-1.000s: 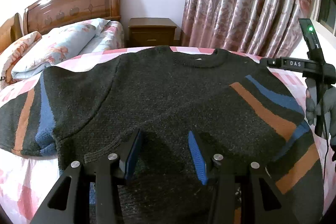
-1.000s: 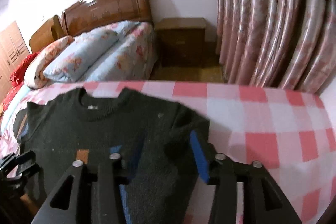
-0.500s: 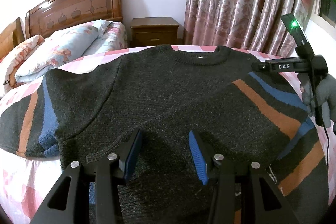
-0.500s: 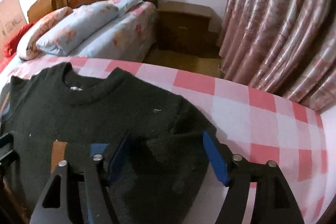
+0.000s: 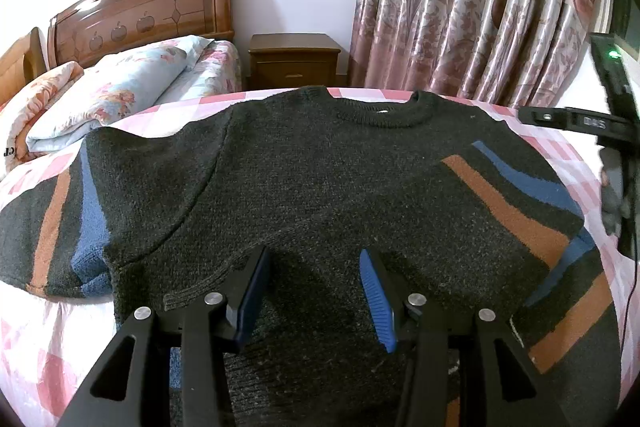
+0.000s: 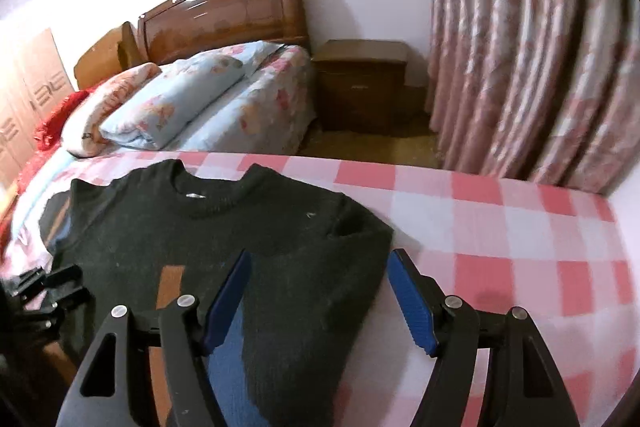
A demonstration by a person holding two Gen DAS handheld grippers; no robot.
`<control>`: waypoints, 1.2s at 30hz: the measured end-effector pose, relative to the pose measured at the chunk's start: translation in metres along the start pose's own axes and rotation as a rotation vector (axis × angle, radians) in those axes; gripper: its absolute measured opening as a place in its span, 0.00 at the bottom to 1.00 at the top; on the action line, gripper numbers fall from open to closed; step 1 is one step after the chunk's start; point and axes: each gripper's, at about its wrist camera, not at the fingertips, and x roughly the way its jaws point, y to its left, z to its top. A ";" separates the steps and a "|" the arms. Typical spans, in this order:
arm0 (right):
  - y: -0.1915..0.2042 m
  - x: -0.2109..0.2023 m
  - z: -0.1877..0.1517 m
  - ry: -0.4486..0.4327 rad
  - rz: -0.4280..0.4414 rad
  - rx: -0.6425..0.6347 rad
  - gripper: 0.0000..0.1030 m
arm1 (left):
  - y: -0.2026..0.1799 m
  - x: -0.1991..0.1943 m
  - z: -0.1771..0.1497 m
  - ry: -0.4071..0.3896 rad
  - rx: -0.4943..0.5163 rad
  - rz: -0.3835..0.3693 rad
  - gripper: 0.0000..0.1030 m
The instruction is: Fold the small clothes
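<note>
- The sweater (image 5: 320, 187), dark knit with orange and blue stripes, lies spread flat on the bed cover (image 6: 500, 227), a pink-and-white check; its collar is at the far side, away from both pairs of fingers.
- Left gripper (image 5: 316, 291): its blue-padded fingers (image 5: 376, 303) stand partly spread above the lower body of the sweater, just past the ribbed hem. Knit shows in the gap between them; the pads pinch nothing.
- Beyond the left fingers' outer side, one sleeve lies folded with its striped cuff toward the bed edge; the other striped sleeve lies to their opposite side, angled across the body.
- Right gripper (image 6: 320, 291): its fingers (image 6: 412, 311) are spread wide. The near edge of the folded sleeve lies under and between them, but neither pad presses on it.
- The right finger of that pair hangs over bare bed cover; the left one hangs over the knit.
- The right gripper's body shows at the far right of the left wrist view, held in a gloved hand (image 5: 612, 195).
- Well beyond both pairs of fingers: a second bed with pillows (image 5: 120, 95), a wooden headboard (image 5: 144, 15), a nightstand (image 5: 296, 61) and flowered curtains (image 5: 480, 7).
</note>
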 end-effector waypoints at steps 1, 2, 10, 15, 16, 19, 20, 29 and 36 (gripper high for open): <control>0.000 0.010 0.003 0.013 0.008 -0.011 1.00 | 0.000 0.000 0.000 0.000 -0.001 0.000 0.46; 0.002 0.020 0.004 0.036 0.015 -0.027 1.00 | 0.000 0.000 0.000 0.000 0.000 0.001 0.46; 0.035 0.023 -0.002 0.087 -0.146 -0.131 1.00 | -0.001 0.002 0.001 0.001 -0.002 -0.002 0.46; 0.090 -0.007 -0.047 0.044 -0.109 -0.233 1.00 | 0.000 0.002 0.001 -0.001 -0.013 -0.013 0.46; 0.098 0.001 -0.059 0.085 -0.128 -0.261 1.00 | 0.000 0.003 0.001 -0.001 -0.014 -0.013 0.46; 0.100 0.006 -0.073 0.080 -0.144 -0.203 1.00 | 0.011 -0.004 -0.001 -0.017 -0.065 -0.056 0.46; 0.099 0.004 -0.071 0.091 -0.157 -0.168 1.00 | 0.018 -0.008 -0.002 -0.027 -0.097 -0.072 0.46; 0.137 -0.002 -0.090 -0.005 -0.150 -0.172 1.00 | 0.245 -0.069 -0.057 -0.194 -0.866 0.040 0.46; 0.138 0.005 -0.100 0.004 -0.155 -0.143 1.00 | 0.365 -0.046 -0.085 -0.173 -1.123 0.063 0.44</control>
